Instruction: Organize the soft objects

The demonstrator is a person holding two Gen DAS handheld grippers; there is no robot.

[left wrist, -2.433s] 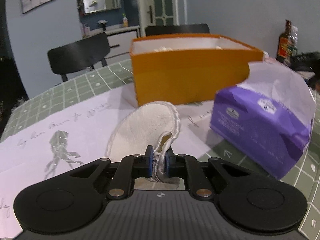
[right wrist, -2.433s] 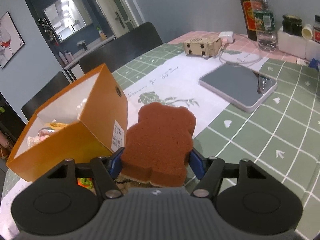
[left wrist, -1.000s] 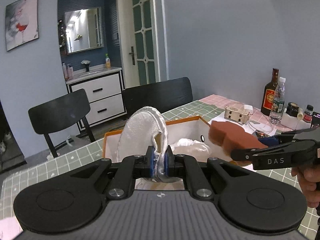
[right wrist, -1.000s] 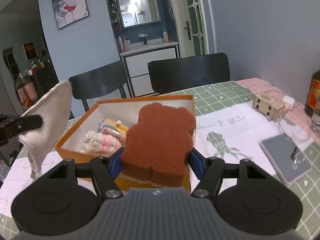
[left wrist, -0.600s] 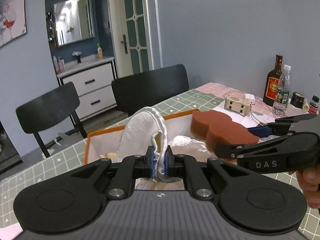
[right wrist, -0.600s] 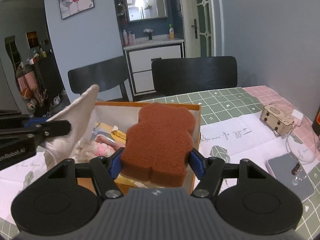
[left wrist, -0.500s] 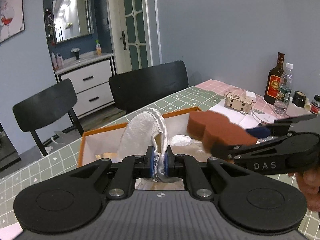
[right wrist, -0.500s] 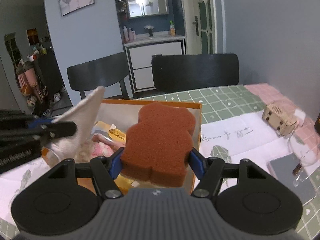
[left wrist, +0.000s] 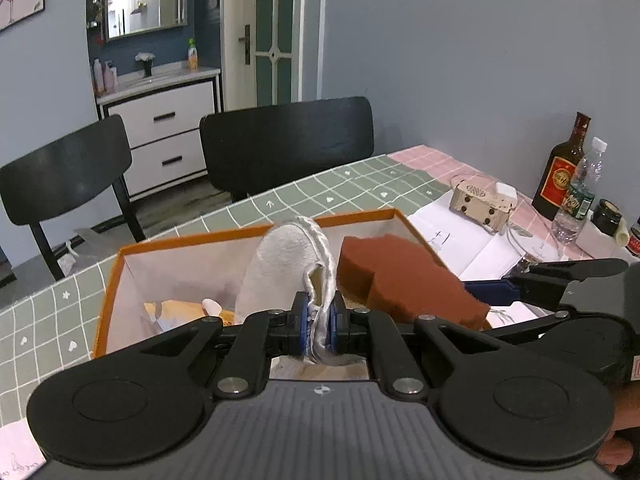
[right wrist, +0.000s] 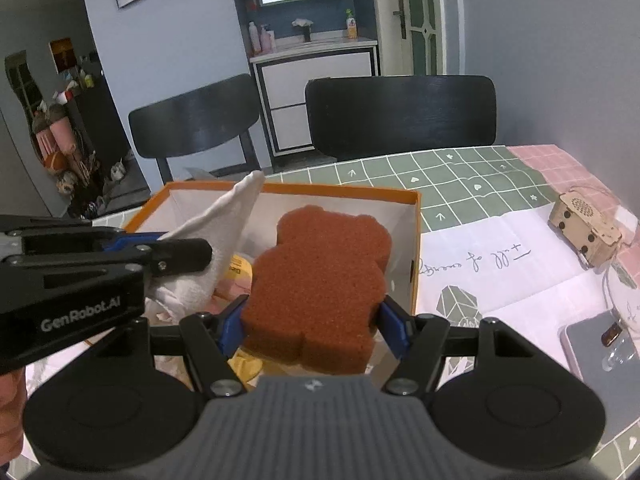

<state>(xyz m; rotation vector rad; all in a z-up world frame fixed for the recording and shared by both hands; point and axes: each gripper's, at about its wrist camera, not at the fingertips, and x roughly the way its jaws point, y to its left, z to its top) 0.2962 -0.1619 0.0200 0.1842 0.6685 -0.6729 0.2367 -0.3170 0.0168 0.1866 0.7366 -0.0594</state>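
My left gripper [left wrist: 319,330] is shut on a round white cloth pad [left wrist: 285,269] and holds it upright over the open orange box [left wrist: 112,280]. My right gripper [right wrist: 313,330] is shut on a brown bear-shaped sponge [right wrist: 320,284], held over the right half of the same orange box [right wrist: 416,240]. The sponge [left wrist: 400,276] also shows in the left wrist view, just right of the pad. The left gripper and the pad [right wrist: 224,220] show at the left of the right wrist view. The box holds several soft items, partly hidden.
Two black chairs [left wrist: 288,148] stand behind the green checked table [left wrist: 360,184]. A wooden box [left wrist: 482,202], bottles [left wrist: 564,176] and jars sit at the right. A grey flat device [right wrist: 600,344] lies on white paper at the right.
Both grippers have come closer to the orange box and lower, still holding the pad and the sponge. The sponge now sits over the box's inside.
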